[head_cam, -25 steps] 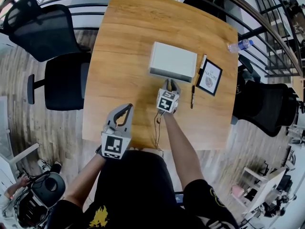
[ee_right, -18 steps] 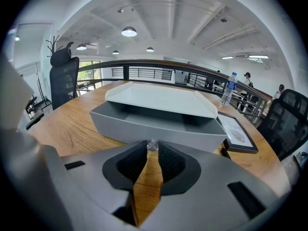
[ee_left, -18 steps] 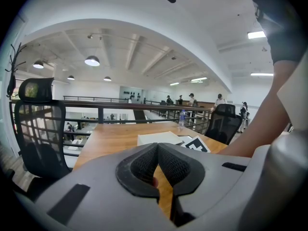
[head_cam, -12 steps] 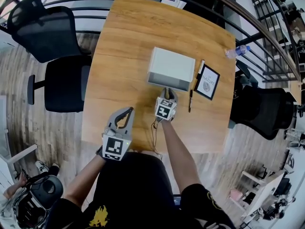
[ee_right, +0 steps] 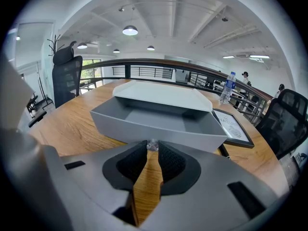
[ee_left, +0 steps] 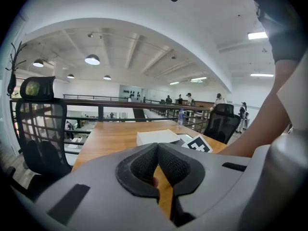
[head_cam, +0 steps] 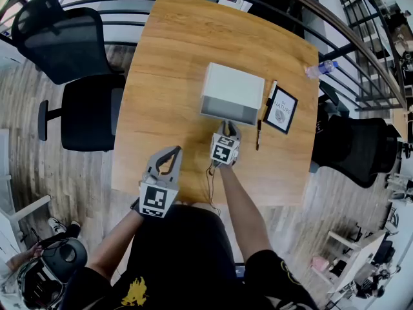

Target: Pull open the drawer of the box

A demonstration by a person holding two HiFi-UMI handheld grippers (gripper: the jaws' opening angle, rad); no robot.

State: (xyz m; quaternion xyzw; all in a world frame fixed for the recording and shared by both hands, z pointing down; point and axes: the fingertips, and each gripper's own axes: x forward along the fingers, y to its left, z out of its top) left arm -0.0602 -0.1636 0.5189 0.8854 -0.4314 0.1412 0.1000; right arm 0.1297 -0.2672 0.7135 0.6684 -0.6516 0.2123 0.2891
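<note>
The right tool (ee_right: 152,150) pinches the small clear knob (ee_right: 152,144) of the grey drawer (ee_right: 159,129), which stands partly out of the white box (head_cam: 233,84) in the middle of the wooden counter (head_cam: 161,76). The pull looks underway, and the next move is to draw straight back. The left tool (ee_left: 157,153) hangs pressed together, empty.

**Drawer pulled further out, right gripper drawn back**

Over the last second the drawer (head_cam: 227,113) has slid out of the white box (head_cam: 233,81) toward the person. 1 second ago only a thin grey front showed below the box's top, and now the head view shows the drawer's open grey inside. Most of that travel came in the first half second, and since then it has crept out only slightly. The right gripper (head_cam: 227,128), pinched on the drawer's small clear knob (ee_right: 152,145), has come back toward the person with it, nearer the table's (head_cam: 161,108) near edge.
</note>
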